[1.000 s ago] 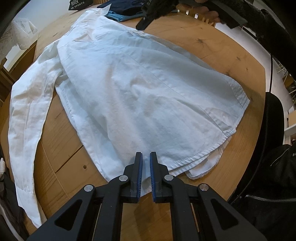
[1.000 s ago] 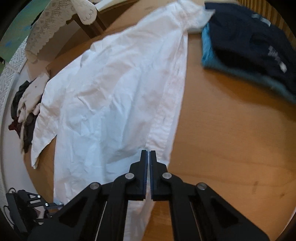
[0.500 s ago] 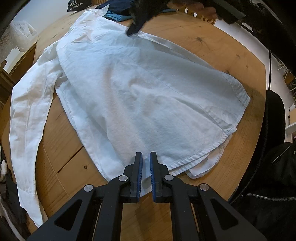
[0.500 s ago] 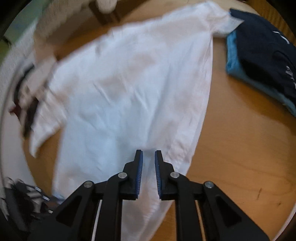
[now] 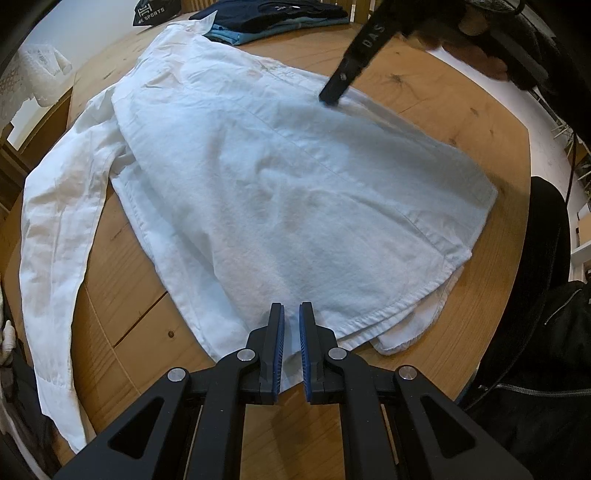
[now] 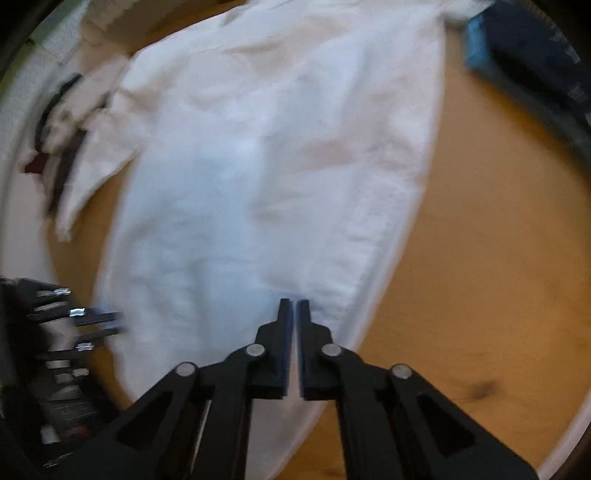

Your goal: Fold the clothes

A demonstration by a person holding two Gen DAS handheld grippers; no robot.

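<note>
I count one white shirt point(image 5: 280, 192) spread on the round wooden tabletop point(image 5: 461, 110), one stack of folded dark and blue clothes point(image 5: 273, 18) at the far edge, and two tongs. The stack touches the shirt's collar end.

The shirt lies flat with its body folded over itself, so two layers of hem show at the near edge. One long sleeve point(image 5: 55, 236) runs down the left side of my left wrist view and reaches the rim of the tabletop. The cloth is creased and faintly shadowed in the middle, and a buttoned placket edge runs along its right side in my right wrist view.

My left tongs point(image 5: 291, 314) hang just over the near hem, the blue pads nearly together with a narrow gap; I cannot make out any cloth pinched between them. My right tongs point(image 6: 294, 306) point down at the shirt near its placket edge, jaws practically closed, with nothing visibly gripped. That view is blurred. From the left wrist view I see the right tongs' tip resting on or just above the far edge of the shirt.
</note>
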